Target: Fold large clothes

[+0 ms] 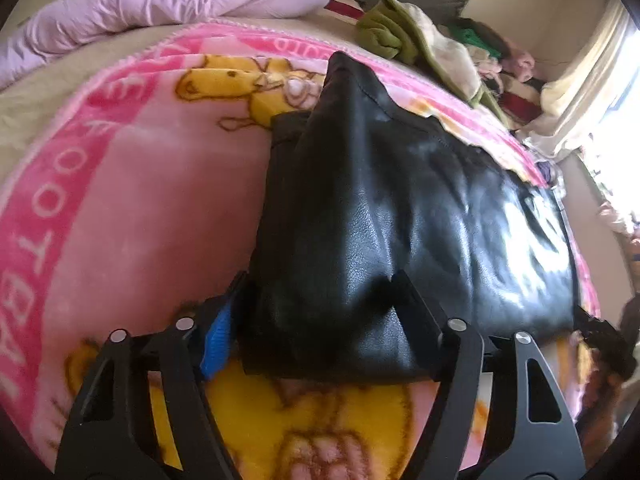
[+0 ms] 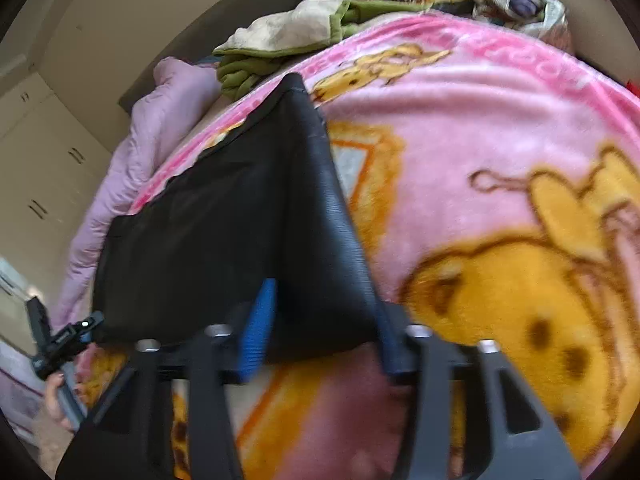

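Note:
A black leather-like garment lies folded flat on a pink blanket printed with yellow bears. My left gripper is shut on the garment's near left corner, which bulges between its fingers; the blue pad presses one side. My right gripper is shut on the near right corner of the same garment, with its blue pad against the fabric. Each gripper shows at the edge of the other's view: the right gripper, and the left gripper with a hand holding it.
A lilac quilt is bunched at the far left of the bed. A pile of green and cream clothes lies beyond the garment. A bright curtained window is at the right. Cream wardrobe doors stand past the bed.

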### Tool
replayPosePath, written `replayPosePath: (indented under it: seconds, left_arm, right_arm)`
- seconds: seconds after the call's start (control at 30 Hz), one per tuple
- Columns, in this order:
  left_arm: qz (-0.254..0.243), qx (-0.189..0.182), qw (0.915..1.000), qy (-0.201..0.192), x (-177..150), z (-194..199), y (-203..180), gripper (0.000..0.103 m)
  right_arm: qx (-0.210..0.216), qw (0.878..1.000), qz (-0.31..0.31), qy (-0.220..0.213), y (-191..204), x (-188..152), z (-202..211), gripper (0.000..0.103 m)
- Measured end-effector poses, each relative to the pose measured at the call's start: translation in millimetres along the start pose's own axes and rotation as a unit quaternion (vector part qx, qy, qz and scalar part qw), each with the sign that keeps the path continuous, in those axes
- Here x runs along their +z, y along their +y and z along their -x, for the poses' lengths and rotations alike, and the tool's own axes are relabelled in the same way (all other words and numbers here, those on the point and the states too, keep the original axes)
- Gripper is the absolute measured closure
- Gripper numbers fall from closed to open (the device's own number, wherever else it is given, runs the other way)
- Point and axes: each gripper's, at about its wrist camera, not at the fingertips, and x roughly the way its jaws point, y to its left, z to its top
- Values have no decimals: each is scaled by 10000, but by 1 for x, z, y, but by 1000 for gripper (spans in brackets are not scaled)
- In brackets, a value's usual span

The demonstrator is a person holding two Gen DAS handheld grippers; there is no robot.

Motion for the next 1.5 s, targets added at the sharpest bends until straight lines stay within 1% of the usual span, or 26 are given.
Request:
replayPosePath:
  seconds: [0.03, 0.07, 0.1, 0.13, 0.17, 0.2, 0.23, 0.33, 0.57, 0.63, 0.67, 0.77, 0.83, 0.87, 0.9, 0.93, 1.03, 1.07, 1.13, 1.2, 1.27, 1.33, 1.37, 1.4, 1.47, 1.5]
  left_arm:
    - [-173, 115, 9998, -15, -2, 1, -7, 54]
    - [-330, 233, 9992, -31, -3, 3, -14, 58]
    - [-549, 393, 9977, -60, -6, 6, -21, 64]
    - [-664, 473, 9966, -87, -7, 8, -25, 69]
    - [-692, 471, 9964, -93, -7, 9, -25, 72]
    - [-650, 397, 9971, -38, -9, 11, -24, 76]
    - [-595, 331, 9977, 10, -10, 14, -22, 78]
    - [-521, 132, 9985, 91, -16, 21, -16, 79]
    - [-801, 13, 9967, 155, -39, 40, -28, 79]
    - [-843, -3, 9963, 159, -43, 44, -30, 78]
    - [-872, 23, 9961, 141, -44, 46, -31, 78]
    - [-928, 102, 9956, 102, -44, 50, -32, 75]
    - [-940, 113, 9955, 85, -44, 52, -32, 74]
    - [-950, 127, 9954, 79, -45, 54, -32, 74]
    - [-972, 149, 9951, 70, -45, 55, -32, 73]
    - [-982, 165, 9950, 54, -46, 56, -33, 72]
    - [-1037, 218, 9944, -9, -48, 61, -34, 70]
    - [-1070, 252, 9939, -42, -49, 63, -35, 69]
    - [-1091, 282, 9935, -126, -49, 69, -36, 63]
    - [-1126, 263, 9930, -230, -49, 77, -37, 60]
    - [-1170, 338, 9920, -340, -49, 83, -38, 52]
    - [-1188, 414, 9912, -410, -48, 88, -37, 39]
    - [-1174, 479, 9909, -455, -47, 91, -36, 35]
    - [-1160, 535, 9906, -483, -46, 93, -35, 29]
    - [-1160, 567, 9903, -511, -44, 96, -33, 24]
    - [-1154, 607, 9900, -531, -43, 98, -31, 19]
  right_arm:
    - [75, 9999, 27, -72, 0, -1, 5, 76]
    - [147, 9998, 11, -98, 0, -1, 8, 80]
    - [184, 9998, 23, -99, 0, -2, 11, 82]
    - [175, 9997, 98, -118, 2, -4, 15, 83]
    - [148, 9997, 150, -134, 3, -4, 17, 84]
    - [130, 9996, 193, -140, 5, -6, 20, 85]
    - [122, 9996, 194, -138, 5, -8, 23, 85]
    - [104, 9998, 133, -139, 3, -12, 28, 85]
    - [129, 9998, -34, -126, -12, -25, 50, 85]
    - [80, 9999, 29, -136, -13, -28, 54, 83]
    - [3, 9999, 101, -118, -12, -29, 55, 79]
    - [-128, 9999, 61, -74, -11, -30, 59, 71]
    - [-122, 9998, 66, -105, -7, -30, 65, 66]
    - [-157, 9997, 126, -129, -5, -32, 68, 61]
    - [-245, 9993, 209, -164, -2, -32, 71, 53]
    - [-290, 9990, 259, -214, 1, -33, 75, 48]
    - [-264, 9986, 278, -360, 6, -34, 84, 34]
    - [-282, 9982, 304, -423, 9, -33, 89, 27]
    - [-241, 9975, 454, -495, 18, -31, 94, 25]
    - [-296, 9956, 698, -544, 30, -30, 99, 20]
    - [-307, 9926, 999, -620, 47, -32, 102, 17]
    - [-257, 9900, 1229, -637, 62, -35, 102, 14]
    - [-220, 9893, 1295, -632, 67, -37, 102, 13]
    - [-152, 9886, 1372, -606, 74, -38, 100, 12]
    - [-37, 9866, 1534, -551, 89, -42, 97, 10]
    - [-16, 9855, 1609, -535, 97, -44, 95, 7]
